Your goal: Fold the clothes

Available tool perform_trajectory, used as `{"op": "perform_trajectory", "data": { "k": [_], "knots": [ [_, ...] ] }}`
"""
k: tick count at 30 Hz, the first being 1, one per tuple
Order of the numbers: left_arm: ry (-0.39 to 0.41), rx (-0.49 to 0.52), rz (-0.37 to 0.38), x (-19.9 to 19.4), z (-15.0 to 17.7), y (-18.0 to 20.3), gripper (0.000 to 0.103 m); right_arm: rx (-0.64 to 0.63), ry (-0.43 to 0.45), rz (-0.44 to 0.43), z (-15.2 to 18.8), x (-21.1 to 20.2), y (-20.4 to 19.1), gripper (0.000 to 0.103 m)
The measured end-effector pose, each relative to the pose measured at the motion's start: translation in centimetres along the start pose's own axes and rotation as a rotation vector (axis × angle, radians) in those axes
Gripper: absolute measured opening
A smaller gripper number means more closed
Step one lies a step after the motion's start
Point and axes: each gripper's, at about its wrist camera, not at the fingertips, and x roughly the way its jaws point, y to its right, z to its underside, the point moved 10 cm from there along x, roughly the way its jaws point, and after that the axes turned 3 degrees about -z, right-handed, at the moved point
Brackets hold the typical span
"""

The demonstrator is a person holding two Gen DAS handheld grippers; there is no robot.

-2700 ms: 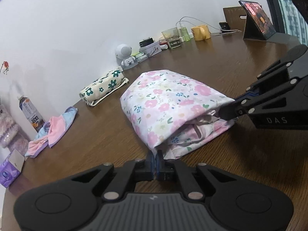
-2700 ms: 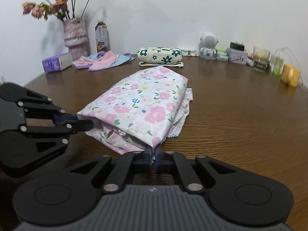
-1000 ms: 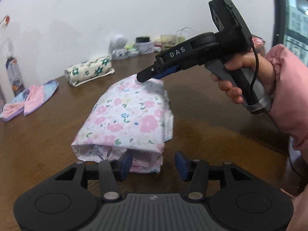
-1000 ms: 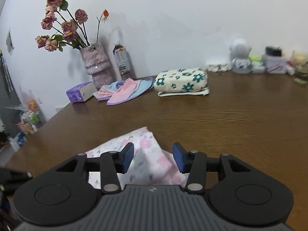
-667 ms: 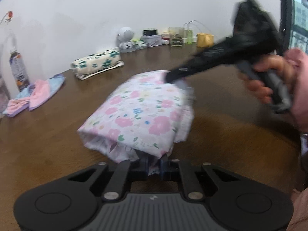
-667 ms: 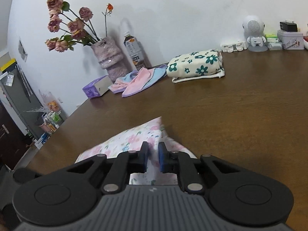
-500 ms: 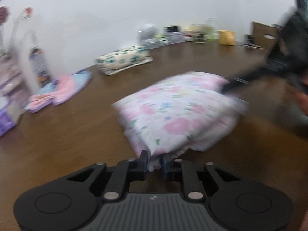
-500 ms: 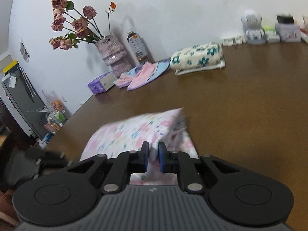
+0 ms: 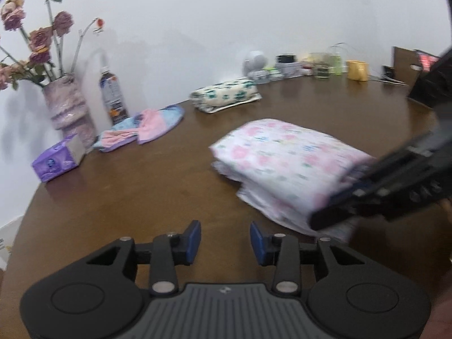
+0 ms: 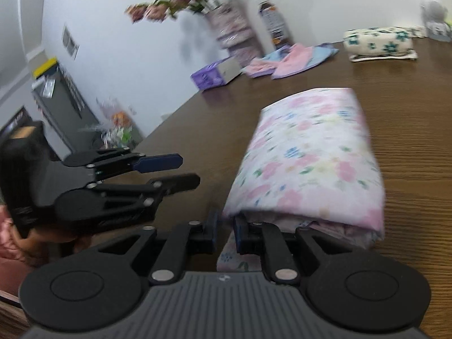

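Floral bundle (image 10: 310, 158) lies folded right of centre on table (image 10: 409, 254); left gripper (image 9: 225, 243) gapes empty, right gripper (image 10: 225, 230) looks parted at bundle's near corner, risk: a snagged layer would drag the fold apart.

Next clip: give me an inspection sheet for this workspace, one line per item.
Surface: brown wooden table.
Job's things: folded floral garment lying on the table.
Clutter: vase of roses, bottle, purple tissue box, pink-blue cloths, floral pouch, yellow mug.
Grippers: left claw open, empty; right claw slightly parted at the garment's near edge.
Cables: thin wires near the mug, blurred.
Surroundings: white wall, dark cabinet.
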Motion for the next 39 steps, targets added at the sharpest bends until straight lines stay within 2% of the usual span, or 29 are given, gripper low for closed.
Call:
{"op": "perform_trajectory", "data": {
  "k": [1, 5, 7, 9, 13, 15, 16, 17, 19, 26, 30, 31, 33, 35, 37, 39],
  "knots": [
    [0.004, 0.003, 0.019, 0.1, -0.1, 0.9, 0.038, -0.014, -0.004, 0.005, 0.2, 0.3, -0.5, 0.015],
    [0.021, 0.013, 0.095, 0.5, -0.6, 4.5, 0.038, -0.046, 0.043, 0.051, 1.0, -3.0, -0.2, 0.021],
    [0.028, 0.011, 0.124, 0.7, -0.8, 6.1, 0.038, -0.071, 0.068, 0.127, 1.4, -5.1, 1.0, 0.026],
    [0.025, -0.023, 0.112, 1.3, -1.3, 6.8, 0.038, -0.084, 0.091, 0.211, 1.7, -7.1, 2.6, 0.034],
    [0.005, -0.1, 0.058, 2.5, -1.6, 6.8, 0.037, -0.078, 0.121, 0.318, 1.7, -9.1, 5.4, 0.035],
    [-0.005, -0.135, 0.033, 2.8, -1.5, 6.4, 0.032, -0.087, 0.105, 0.315, 1.7, -8.6, 6.1, 0.035],
    [-0.005, -0.151, 0.033, 2.8, -1.5, 6.2, 0.015, -0.096, 0.097, 0.314, 1.6, -8.1, 6.4, 0.035],
    [-0.003, -0.165, 0.037, 2.8, -1.5, 6.1, 0.007, -0.105, 0.087, 0.315, 1.6, -7.6, 6.6, 0.035],
    [0.005, -0.182, 0.045, 2.6, -1.5, 5.9, 0.003, -0.114, 0.061, 0.308, 1.7, -6.5, 6.8, 0.035],
    [0.01, -0.17, 0.051, 1.6, -1.7, 6.1, 0.002, -0.128, 0.058, 0.307, 1.6, -5.3, 6.6, 0.036],
    [0.007, -0.17, 0.067, 1.6, -1.9, 6.2, 0.003, -0.198, 0.059, 0.338, 2.2, -7.4, 5.8, 0.043],
    [0.009, -0.167, 0.073, 1.6, -2.0, 6.3, 0.003, -0.213, 0.05, 0.31, 2.6, -8.1, 5.3, 0.043],
    [0.014, -0.156, 0.083, 1.4, -2.1, 6.5, 0.003, -0.222, 0.024, 0.197, 3.2, -9.0, 3.9, 0.042],
    [0.016, -0.152, 0.091, 1.3, -2.0, 6.6, 0.003, -0.278, 0.017, 0.151, 3.3, -8.6, 2.6, 0.041],
    [0.013, -0.153, 0.096, 1.2, -1.7, 6.5, 0.003, -0.392, 0.008, 0.158, 3.3, -7.0, 1.4, 0.041],
    [0.015, -0.155, 0.1, 1.0, -1.6, 6.4, 0.003, -0.503, -0.017, 0.173, 3.5, -5.2, 0.3, 0.037]
  ]
}}
